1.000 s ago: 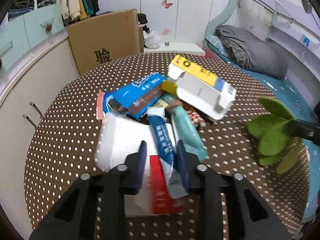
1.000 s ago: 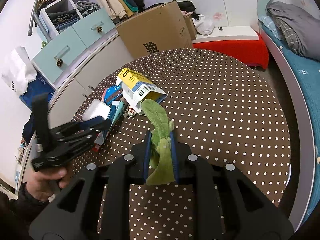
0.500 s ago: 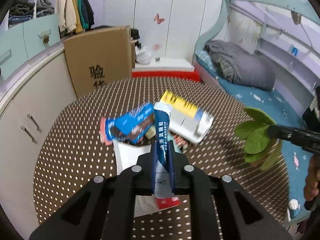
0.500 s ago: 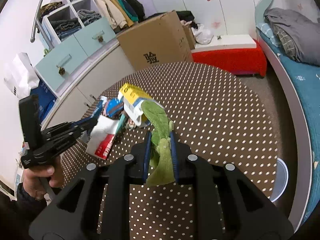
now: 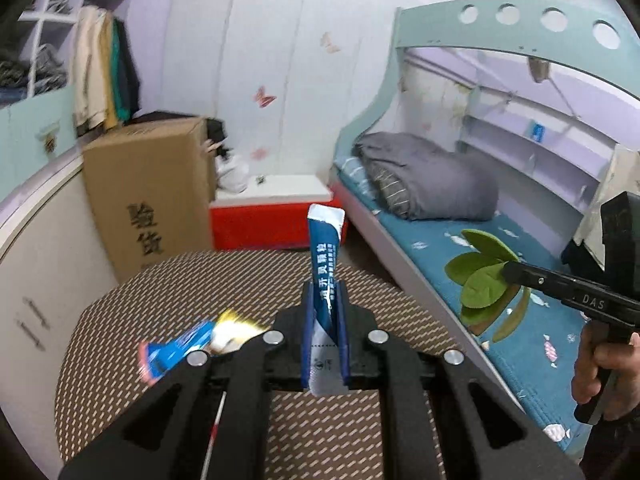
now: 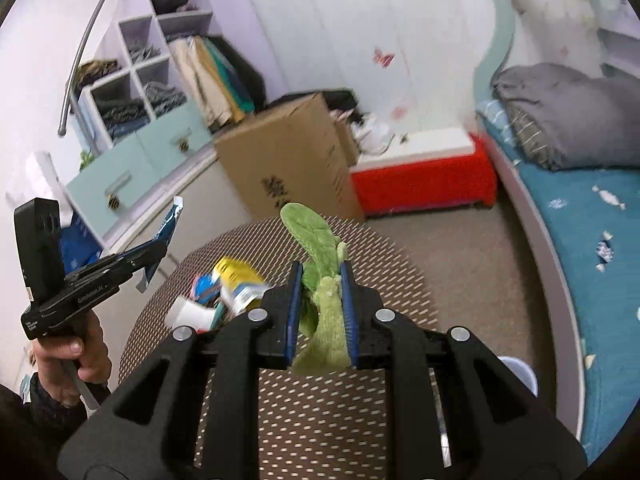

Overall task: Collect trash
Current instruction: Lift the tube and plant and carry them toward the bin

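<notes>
Blue sachet [image 5: 326, 268], formerly lying in the litter pile, is now clamped upright in the left gripper [image 5: 325, 320], clear above the dotted round table [image 5: 120, 320]. Green leaves [image 6: 320, 264], as before, are pinched in the right gripper [image 6: 321, 304], now higher. Remaining wrappers [image 6: 224, 292] lie blurred on the table. Cardboard box [image 5: 148, 196], red bench [image 5: 276, 224] and blue bed [image 5: 500, 280] stand beyond. Sachet bears white lettering and a white torn top.

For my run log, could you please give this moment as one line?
left tool: shut on blue sachet | right tool: shut on green leaves | both above table
</notes>
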### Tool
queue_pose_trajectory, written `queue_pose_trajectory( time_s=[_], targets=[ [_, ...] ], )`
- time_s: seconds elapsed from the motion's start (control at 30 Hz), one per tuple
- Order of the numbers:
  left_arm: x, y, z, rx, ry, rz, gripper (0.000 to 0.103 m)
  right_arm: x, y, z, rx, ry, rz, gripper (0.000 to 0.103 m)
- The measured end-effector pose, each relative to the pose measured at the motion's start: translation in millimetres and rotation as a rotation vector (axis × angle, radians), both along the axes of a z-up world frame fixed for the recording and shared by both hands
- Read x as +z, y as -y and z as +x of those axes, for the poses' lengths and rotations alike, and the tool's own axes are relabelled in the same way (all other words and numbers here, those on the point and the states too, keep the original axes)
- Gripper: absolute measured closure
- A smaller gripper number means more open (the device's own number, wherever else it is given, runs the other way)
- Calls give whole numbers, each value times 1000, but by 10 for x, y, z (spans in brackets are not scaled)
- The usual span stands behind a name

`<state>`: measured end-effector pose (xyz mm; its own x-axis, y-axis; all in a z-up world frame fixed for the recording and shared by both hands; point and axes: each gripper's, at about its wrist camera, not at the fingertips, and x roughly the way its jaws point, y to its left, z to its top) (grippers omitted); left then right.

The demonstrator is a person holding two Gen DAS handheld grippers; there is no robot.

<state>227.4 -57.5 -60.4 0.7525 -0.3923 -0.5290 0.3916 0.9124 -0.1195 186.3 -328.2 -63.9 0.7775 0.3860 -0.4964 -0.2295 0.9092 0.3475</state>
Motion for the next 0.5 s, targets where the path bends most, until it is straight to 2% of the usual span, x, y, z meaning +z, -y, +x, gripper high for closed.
queue_pose_trajectory(
  time_s=[0.3,0.5],
  targets=[
    [143,970,158,-181,12,-36,93,233,967,-266,-207,65,35,84],
    [-27,1656,355,-304,-76,-63,93,103,1537,-359,-350,38,62,84]
  ],
)
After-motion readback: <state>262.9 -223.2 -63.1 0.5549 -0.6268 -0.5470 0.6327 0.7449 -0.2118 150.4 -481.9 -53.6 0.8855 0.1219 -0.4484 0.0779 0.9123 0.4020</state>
